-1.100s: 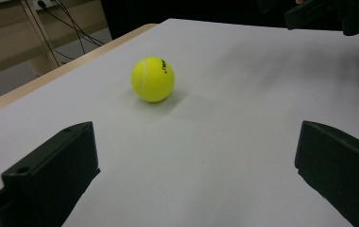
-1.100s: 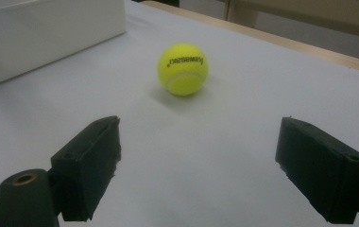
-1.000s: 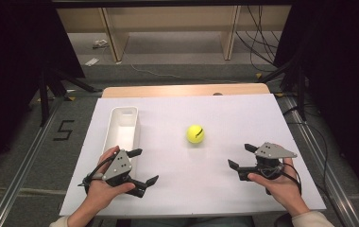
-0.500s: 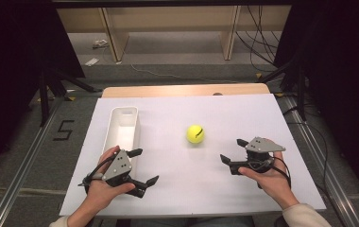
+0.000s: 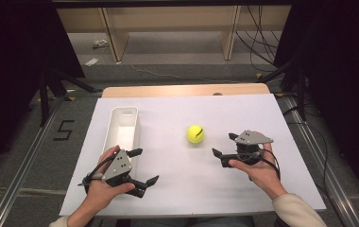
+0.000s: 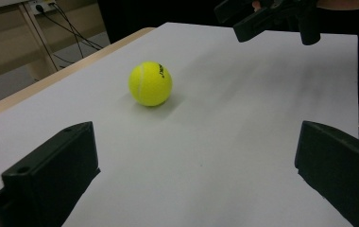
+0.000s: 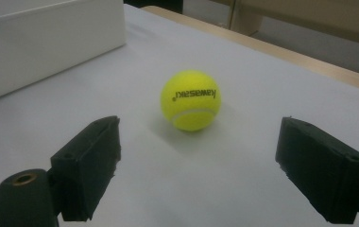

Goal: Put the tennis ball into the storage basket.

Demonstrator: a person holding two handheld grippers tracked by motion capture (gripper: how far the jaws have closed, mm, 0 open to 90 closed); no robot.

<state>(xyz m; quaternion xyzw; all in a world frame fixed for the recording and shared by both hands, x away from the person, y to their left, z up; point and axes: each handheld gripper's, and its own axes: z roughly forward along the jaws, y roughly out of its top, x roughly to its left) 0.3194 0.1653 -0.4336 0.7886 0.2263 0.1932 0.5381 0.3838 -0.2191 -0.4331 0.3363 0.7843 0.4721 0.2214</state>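
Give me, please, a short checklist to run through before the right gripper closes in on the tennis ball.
1. Right gripper open wide enough for the ball: ok, jaws stand well apart in the right gripper view.
2. Tennis ball lined up between the jaws: ok, it sits ahead of them, roughly centred.
3. Ball at rest on the white board: ok, it lies apart from the tray.
4. Path from gripper to ball free: ok, bare board between them.
5. Left gripper out of the way: ok, open, resting near the white tray, far from the ball.
6. Ball firmness under a squeeze: cannot tell.
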